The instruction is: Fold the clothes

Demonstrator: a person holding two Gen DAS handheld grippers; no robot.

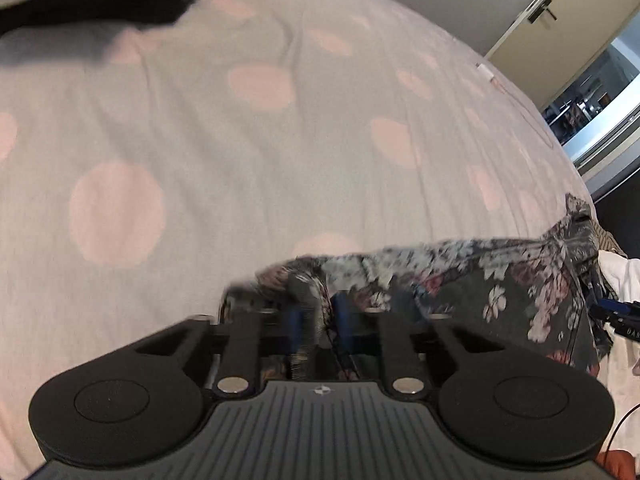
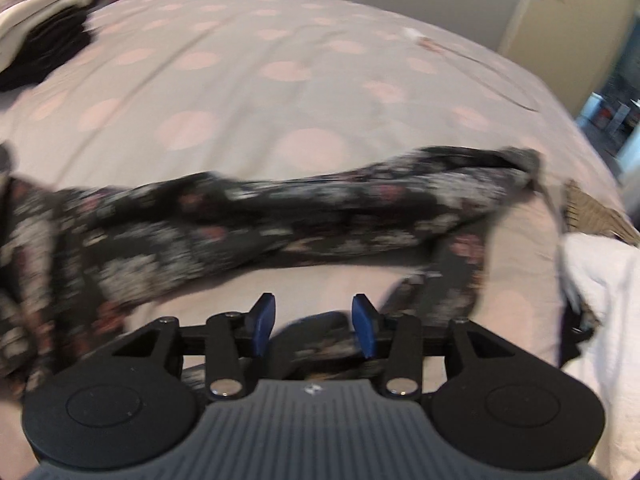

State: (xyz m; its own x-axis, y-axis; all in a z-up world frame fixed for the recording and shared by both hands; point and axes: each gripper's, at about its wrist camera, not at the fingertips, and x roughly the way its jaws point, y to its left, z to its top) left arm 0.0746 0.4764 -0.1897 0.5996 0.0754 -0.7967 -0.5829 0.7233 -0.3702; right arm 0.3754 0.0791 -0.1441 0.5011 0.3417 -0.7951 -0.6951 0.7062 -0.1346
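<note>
A: What did the left hand-held gripper point(image 1: 314, 320) have, nearest the camera?

B: Its blue fingers point(image 1: 345, 322) were drawn in on a bunched corner of the floral garment point(image 1: 492, 280), and the dark flowered cloth ran off to the right from there.

A: And the right hand-held gripper point(image 2: 315, 326)?

B: Its blue pads point(image 2: 264, 322) stood apart. A fold of the same floral garment point(image 2: 280, 216) lay between them near the base, but the blur was too strong to tell whether they touched it.

A: Where was the garment overall?

B: On the bed point(image 2: 300, 80), stretched left to right across the near part of the spotted cover, rumpled rather than flat. At the near right a white cloth point(image 2: 600, 280) lay just beside it, with a woven basket point(image 2: 592, 212) edge behind that.

A: Farther on?

B: Bare cover with pink dots through the middle. At the far left a pile of dark and white clothes point(image 2: 44, 40) sat well apart from the floral piece. Beyond the bed's far right stood a door point(image 1: 560, 20) with a dark handle.
</note>
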